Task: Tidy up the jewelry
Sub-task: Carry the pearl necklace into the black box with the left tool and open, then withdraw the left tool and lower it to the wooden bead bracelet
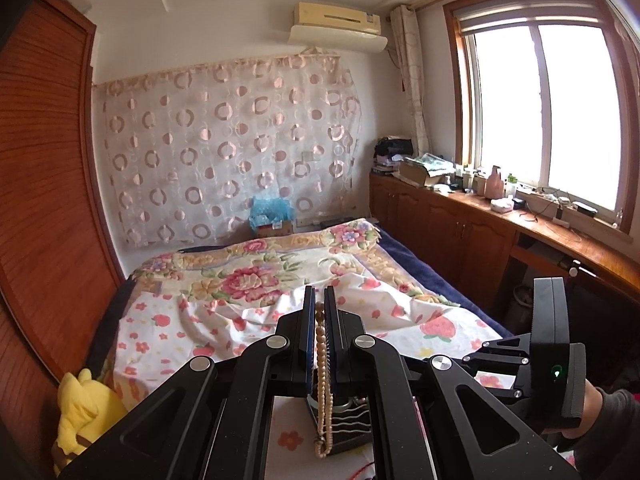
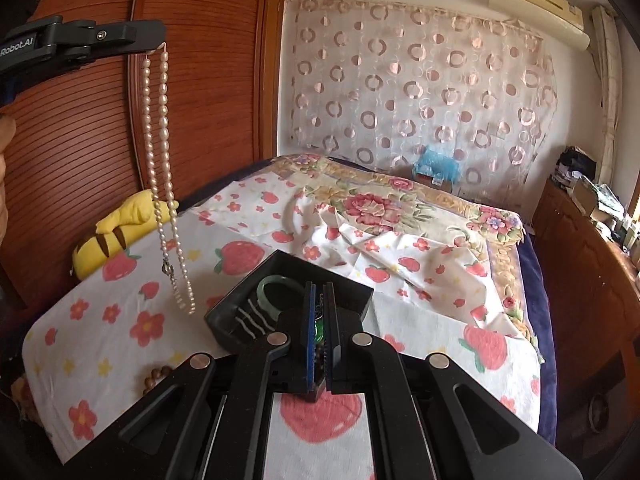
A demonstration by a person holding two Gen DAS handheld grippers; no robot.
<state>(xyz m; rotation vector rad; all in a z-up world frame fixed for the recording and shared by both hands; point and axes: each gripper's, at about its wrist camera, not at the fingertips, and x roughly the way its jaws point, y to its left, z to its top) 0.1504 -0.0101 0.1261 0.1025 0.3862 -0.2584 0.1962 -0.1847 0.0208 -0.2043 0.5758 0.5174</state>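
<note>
My left gripper (image 1: 319,300) is shut on a pearl necklace (image 1: 323,380), which hangs down between its fingers over the black jewelry tray (image 1: 352,420). In the right wrist view the left gripper (image 2: 158,46) is high at the upper left, with the pearl necklace (image 2: 162,168) dangling in a long loop to the left of the tray (image 2: 344,292). My right gripper (image 2: 319,292) is shut on a small dark and green piece of jewelry (image 2: 319,328) just above the tray's near edge. A green jade bangle (image 2: 266,294) lies in the tray on its striped insert.
The tray sits on a strawberry-print cloth (image 2: 120,320) on the bed. A wooden bead bracelet (image 2: 154,376) lies on the cloth at the near left. A yellow plush toy (image 2: 116,232) lies by the wooden wardrobe (image 2: 80,120). My right gripper's body (image 1: 548,340) shows at the right.
</note>
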